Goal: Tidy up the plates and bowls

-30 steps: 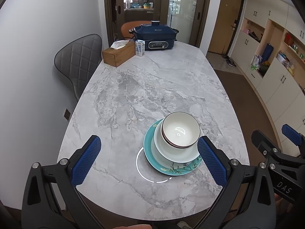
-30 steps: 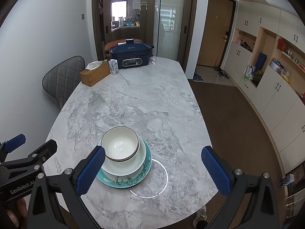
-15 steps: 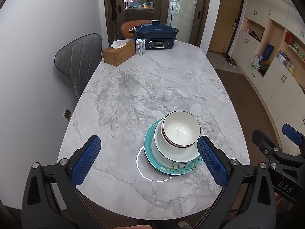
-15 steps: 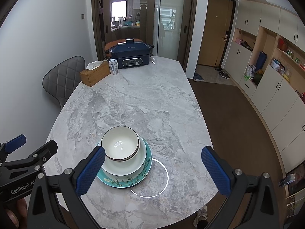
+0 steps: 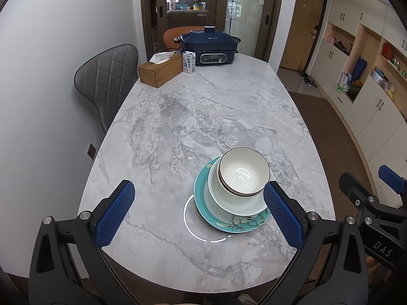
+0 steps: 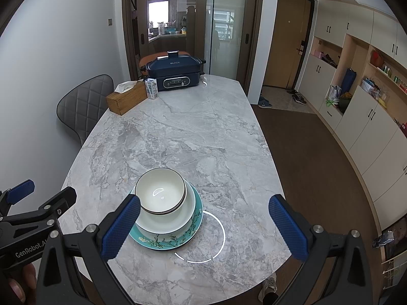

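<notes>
Here both hand-held grippers (image 5: 198,212) (image 6: 202,227) gape empty above a grey marble table (image 5: 203,117).

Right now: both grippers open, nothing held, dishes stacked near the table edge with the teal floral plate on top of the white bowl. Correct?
One thing is wrong: the order of the stack. The teal floral plate is at the bottom, a white plate sits on it, and the white bowl is on top, as the right wrist view shows. The rest holds: left gripper and right gripper are open and hold nothing.

White bowl (image 5: 243,171), teal floral plate (image 5: 239,225) — grey marble table (image 5: 190,117).
</notes>
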Action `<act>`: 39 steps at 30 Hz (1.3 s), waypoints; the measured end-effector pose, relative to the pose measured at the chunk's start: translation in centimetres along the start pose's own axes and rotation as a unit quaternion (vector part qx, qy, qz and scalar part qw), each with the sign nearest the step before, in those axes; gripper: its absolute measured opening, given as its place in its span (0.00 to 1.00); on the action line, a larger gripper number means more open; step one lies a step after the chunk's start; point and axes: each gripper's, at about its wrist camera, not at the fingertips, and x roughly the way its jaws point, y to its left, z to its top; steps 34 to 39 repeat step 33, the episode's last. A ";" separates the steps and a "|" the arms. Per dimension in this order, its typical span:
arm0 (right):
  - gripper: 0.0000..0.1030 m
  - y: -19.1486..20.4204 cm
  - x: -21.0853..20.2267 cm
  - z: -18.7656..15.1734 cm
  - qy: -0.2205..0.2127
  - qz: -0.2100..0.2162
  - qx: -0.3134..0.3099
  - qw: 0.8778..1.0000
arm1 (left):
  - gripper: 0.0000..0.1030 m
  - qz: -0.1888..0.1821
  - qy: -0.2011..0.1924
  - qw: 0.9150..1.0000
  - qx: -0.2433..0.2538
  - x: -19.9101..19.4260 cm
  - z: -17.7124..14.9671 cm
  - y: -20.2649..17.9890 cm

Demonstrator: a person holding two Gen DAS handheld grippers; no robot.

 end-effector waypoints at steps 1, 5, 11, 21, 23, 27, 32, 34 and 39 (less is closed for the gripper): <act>1.00 0.0 0.0 -0.1 0.001 0.000 0.000 1.000 | 1.00 0.000 -0.001 1.000 -0.002 0.0 -0.1 0.1; 1.00 0.0 0.0 -0.4 0.002 0.002 0.001 1.000 | 1.00 0.002 -0.005 1.000 -0.003 0.0 -0.1 0.3; 1.00 -0.1 -0.1 -0.5 0.003 0.002 0.001 1.000 | 1.00 0.002 -0.014 1.000 0.005 -0.3 -0.1 0.2; 1.00 0.0 0.0 -0.4 0.003 0.002 0.001 1.000 | 1.00 0.001 -0.016 1.000 0.007 -0.1 -0.1 0.1; 1.00 0.0 -0.1 -0.5 0.003 0.001 0.001 1.000 | 1.00 0.002 -0.015 1.000 0.007 -0.1 -0.1 0.1; 1.00 0.0 0.0 -0.4 0.003 0.002 0.001 1.000 | 1.00 0.002 -0.016 1.000 0.006 -0.2 -0.1 0.1; 1.00 0.0 -0.1 -0.4 0.003 0.001 0.002 1.000 | 1.00 0.001 -0.015 1.000 0.009 -0.1 -0.1 0.0; 1.00 0.0 0.0 -0.3 0.003 0.002 0.002 1.000 | 1.00 0.001 -0.014 1.000 0.009 0.0 -0.1 -0.1; 1.00 0.0 0.0 -0.3 0.003 0.002 0.002 1.000 | 1.00 0.001 -0.014 1.000 0.009 0.0 -0.1 -0.1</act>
